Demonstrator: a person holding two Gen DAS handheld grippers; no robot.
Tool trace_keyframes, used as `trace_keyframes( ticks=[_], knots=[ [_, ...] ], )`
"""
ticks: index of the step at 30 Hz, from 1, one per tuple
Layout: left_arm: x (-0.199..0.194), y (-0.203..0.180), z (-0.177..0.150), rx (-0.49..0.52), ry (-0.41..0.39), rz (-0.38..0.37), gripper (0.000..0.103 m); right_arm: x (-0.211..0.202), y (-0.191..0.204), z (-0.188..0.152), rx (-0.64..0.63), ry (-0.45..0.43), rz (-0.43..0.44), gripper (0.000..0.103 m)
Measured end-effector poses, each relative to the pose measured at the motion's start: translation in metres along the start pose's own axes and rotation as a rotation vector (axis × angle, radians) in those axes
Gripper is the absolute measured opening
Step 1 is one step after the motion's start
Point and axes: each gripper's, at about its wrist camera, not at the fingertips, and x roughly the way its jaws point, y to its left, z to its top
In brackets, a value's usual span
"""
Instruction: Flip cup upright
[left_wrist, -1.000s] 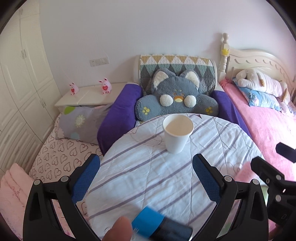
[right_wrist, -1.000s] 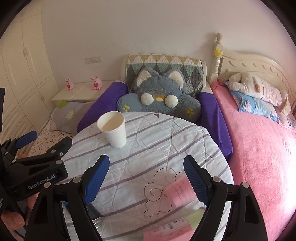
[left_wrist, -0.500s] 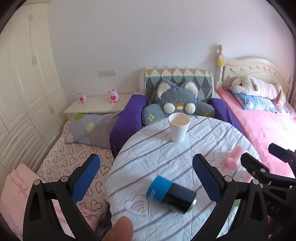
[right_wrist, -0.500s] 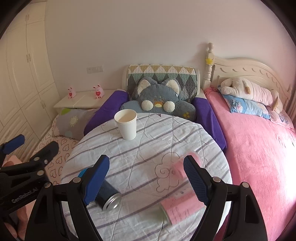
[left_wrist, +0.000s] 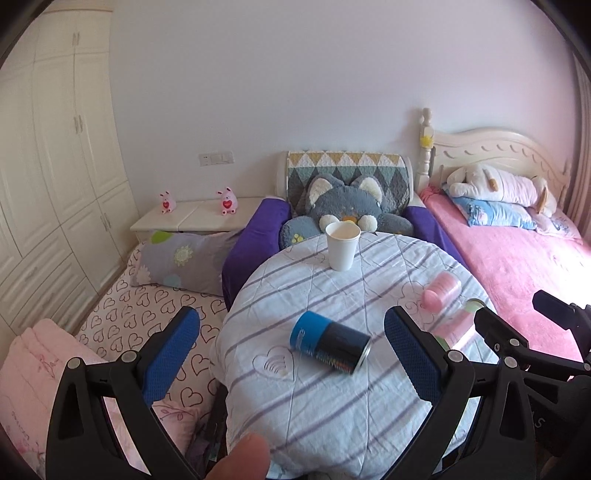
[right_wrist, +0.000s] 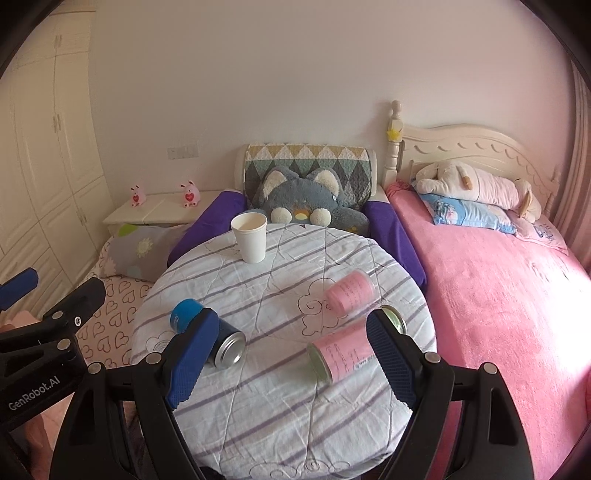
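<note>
White cup (right_wrist: 250, 237) stands upright, seemingly empty, cans (right_wrist: 341, 354) lying nearby

You've got one white paper cup (right_wrist: 250, 238) standing on the round table (right_wrist: 280, 406), plus three cans lying on their sides: one dark can with a blue end (right_wrist: 207, 334) and two pink ones (right_wrist: 349, 291) (right_wrist: 341, 355). Two little pink bunny figurines (right_wrist: 136, 195) (right_wrist: 190, 194) sit on the nightstand (right_wrist: 159, 213), and there are two plush toys: one gray cat (right_wrist: 303, 201), one long white one (right_wrist: 476, 186) on the bed.

round table (right_wrist: 280, 417) | upright cup (right_wrist: 250, 238) | blue can (left_wrist: 330, 342) | two pink cans (right_wrist: 350, 292)
</note>
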Motion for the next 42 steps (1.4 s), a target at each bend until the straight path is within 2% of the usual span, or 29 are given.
trace_keyframes(
  ticks=[7, 17, 42],
  knots=[
    [-0.031, 0.008, -0.015, -0.002, -0.032, 0.000, 0.101, -0.030, 0.007, -0.016, -0.011, -0.038, -0.013, 0.083],
    [-0.051, 0.005, -0.027, 0.004, -0.049, -0.015, 0.101, -0.048, 0.001, -0.027, 0.007, -0.052, -0.045, 0.083],
    [-0.058, -0.008, -0.030, 0.023, -0.052, -0.034, 0.101, -0.058, -0.006, -0.036, 0.019, -0.047, -0.045, 0.083]
  ],
)
